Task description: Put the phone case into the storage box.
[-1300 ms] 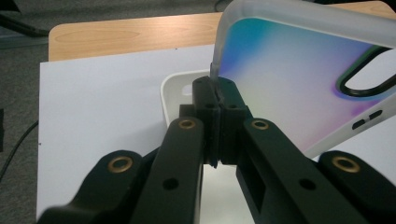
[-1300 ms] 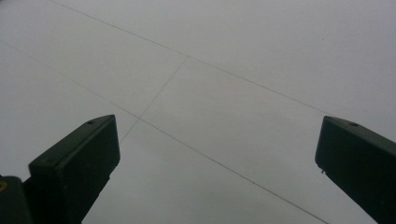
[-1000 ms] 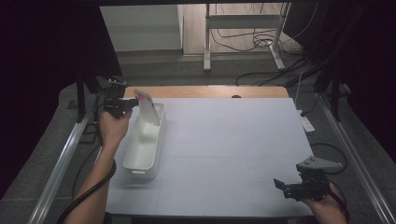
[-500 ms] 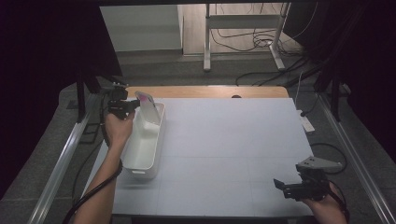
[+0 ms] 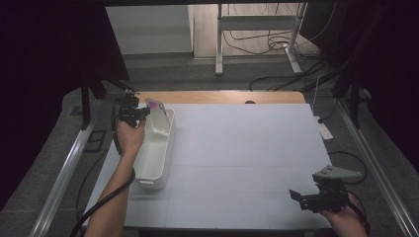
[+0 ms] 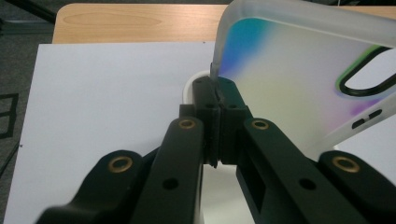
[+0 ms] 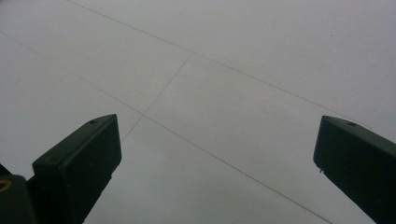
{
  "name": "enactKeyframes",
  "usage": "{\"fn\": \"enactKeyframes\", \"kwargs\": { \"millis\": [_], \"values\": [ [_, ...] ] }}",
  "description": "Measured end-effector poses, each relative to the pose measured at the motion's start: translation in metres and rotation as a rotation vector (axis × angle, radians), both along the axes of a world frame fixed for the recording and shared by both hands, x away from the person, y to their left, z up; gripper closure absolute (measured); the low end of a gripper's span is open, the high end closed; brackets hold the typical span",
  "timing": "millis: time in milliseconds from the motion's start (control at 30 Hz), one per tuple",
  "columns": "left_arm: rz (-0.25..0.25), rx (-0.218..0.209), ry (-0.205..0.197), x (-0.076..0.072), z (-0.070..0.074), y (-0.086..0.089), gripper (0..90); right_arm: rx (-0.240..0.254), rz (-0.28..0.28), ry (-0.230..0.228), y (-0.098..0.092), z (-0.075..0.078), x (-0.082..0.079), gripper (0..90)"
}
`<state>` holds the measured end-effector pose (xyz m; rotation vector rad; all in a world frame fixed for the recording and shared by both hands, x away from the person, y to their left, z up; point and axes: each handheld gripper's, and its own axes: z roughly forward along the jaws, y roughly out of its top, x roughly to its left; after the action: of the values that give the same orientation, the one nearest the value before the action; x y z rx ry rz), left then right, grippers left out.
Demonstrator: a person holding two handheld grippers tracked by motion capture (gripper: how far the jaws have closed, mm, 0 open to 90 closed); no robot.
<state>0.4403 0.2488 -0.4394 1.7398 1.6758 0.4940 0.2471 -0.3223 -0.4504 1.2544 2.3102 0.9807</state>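
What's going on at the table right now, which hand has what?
The left tool is shut on the edge of a translucent phone case, holding it upright over the far end of the white bin at the table's left side. The case shows a rainbow tint and a black-rimmed camera cutout. The right tool sits open and holding nothing near the table's front right corner, over bare white surface.
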Motion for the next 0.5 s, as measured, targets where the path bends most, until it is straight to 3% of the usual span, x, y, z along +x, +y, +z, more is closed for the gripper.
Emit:
{"fn": "enactKeyframes", "kwargs": {
  "millis": [500],
  "values": [
    [0.04, 0.027, 0.031, 0.012, -0.011, -0.005, 88.4, 0.001, 0.002, 0.001, 0.0, 0.0, 0.0, 1.0]
  ]
}}
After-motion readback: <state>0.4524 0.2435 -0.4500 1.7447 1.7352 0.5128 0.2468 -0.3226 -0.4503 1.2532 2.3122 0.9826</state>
